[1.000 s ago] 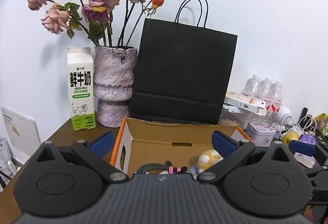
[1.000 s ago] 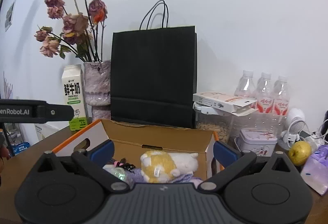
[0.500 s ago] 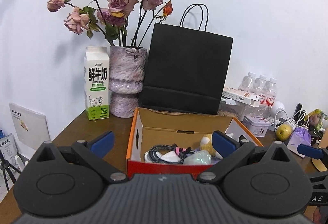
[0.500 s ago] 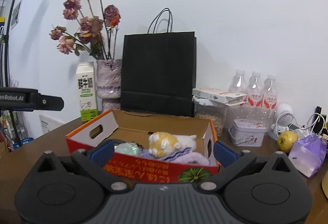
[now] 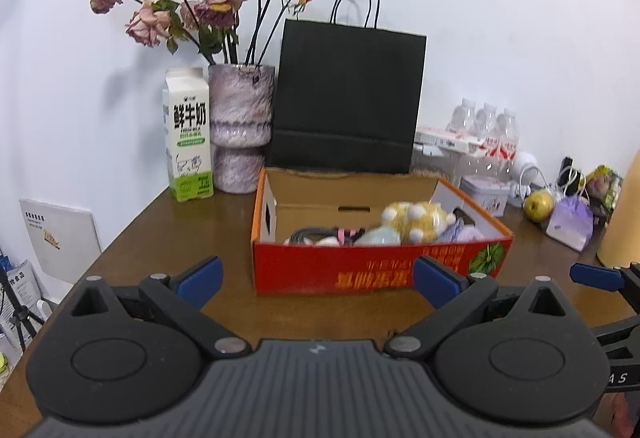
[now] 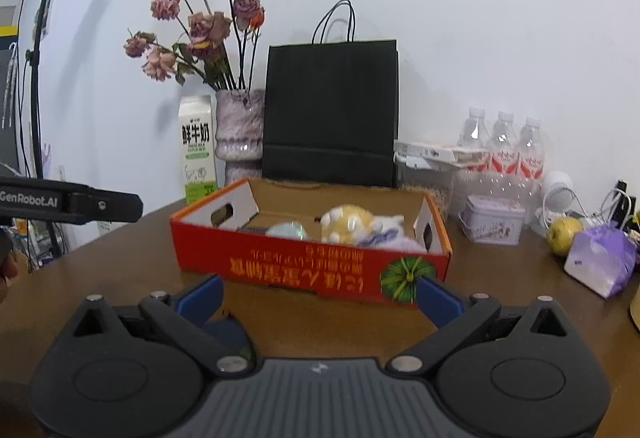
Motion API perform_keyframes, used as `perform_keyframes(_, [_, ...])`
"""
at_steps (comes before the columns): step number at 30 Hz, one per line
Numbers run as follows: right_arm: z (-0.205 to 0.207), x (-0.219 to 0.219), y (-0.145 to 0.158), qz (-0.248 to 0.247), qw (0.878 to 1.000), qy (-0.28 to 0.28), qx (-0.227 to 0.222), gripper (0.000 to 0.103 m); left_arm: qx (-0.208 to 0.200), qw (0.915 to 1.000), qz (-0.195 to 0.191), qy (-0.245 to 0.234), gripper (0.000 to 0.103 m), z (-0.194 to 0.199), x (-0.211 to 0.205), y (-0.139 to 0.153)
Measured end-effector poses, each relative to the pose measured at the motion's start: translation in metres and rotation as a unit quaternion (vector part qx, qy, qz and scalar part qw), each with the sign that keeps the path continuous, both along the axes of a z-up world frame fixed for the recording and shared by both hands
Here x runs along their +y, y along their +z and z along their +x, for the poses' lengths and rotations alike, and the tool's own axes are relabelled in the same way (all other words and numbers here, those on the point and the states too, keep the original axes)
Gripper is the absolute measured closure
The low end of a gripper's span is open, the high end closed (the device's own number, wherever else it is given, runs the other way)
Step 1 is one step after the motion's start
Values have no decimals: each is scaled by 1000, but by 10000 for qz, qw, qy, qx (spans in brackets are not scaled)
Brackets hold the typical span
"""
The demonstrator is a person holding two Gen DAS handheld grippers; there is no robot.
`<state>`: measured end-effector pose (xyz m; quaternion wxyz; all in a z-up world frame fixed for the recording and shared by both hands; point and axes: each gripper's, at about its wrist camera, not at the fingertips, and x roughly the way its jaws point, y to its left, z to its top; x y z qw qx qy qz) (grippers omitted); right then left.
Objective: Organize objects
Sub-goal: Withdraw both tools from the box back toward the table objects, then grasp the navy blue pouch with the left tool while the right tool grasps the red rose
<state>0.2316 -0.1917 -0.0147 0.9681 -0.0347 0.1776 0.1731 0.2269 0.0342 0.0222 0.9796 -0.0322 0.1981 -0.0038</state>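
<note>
A red cardboard box [image 5: 360,274] [image 6: 304,266] sits open on the brown table. Inside lie a yellow and white plush toy [image 5: 416,220] [image 6: 350,224], a pale green ball [image 5: 378,236] [image 6: 287,230], a black cable [image 5: 308,236] and a lilac cloth [image 5: 464,232]. My left gripper [image 5: 318,280] hangs open in front of the box, a short way back from its near wall, nothing between its fingers. My right gripper [image 6: 320,298] is also open and empty, just short of the box's front. Its blue fingertip [image 5: 592,276] shows at the right edge of the left wrist view.
Behind the box stand a milk carton [image 5: 187,135], a vase of dried roses [image 5: 242,129], a black paper bag [image 5: 344,101], water bottles [image 6: 502,145] and a tin [image 6: 492,224]. A yellow apple [image 6: 564,232] and purple pouch [image 6: 602,262] lie right. A tripod [image 6: 36,49] stands left.
Both grippers have drawn back from above the box toward the table's near side. The box's red front wall, hidden a second ago, now shows in both views.
</note>
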Motion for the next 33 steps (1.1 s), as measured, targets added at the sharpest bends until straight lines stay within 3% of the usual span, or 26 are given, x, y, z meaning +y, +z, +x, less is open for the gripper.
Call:
perform_keyframes(9, [-25,1,-26,2,9996,-187,210,0,407,9991,122,-66,0,-26,11,-39])
perform_keyframes(15, [-38,2,-40,59,9990,-162,415,0,729,9973,-29,-114,0,-41,26,-59])
perform_keyframes(25, [-41,17,-47,-23,9973,152,722,0,819,9964,-173,-118,0,-44,33,-62])
perform_keyframes(30, [-26,25,-53,-112,9927,140,1190,0,871,9960,-161,-146,0,-44,32,-63])
perform_keyframes(33, [-17,31,-58,-153,9906,139,1354,6,885,9958,-180,-127,0,-44,33,-64])
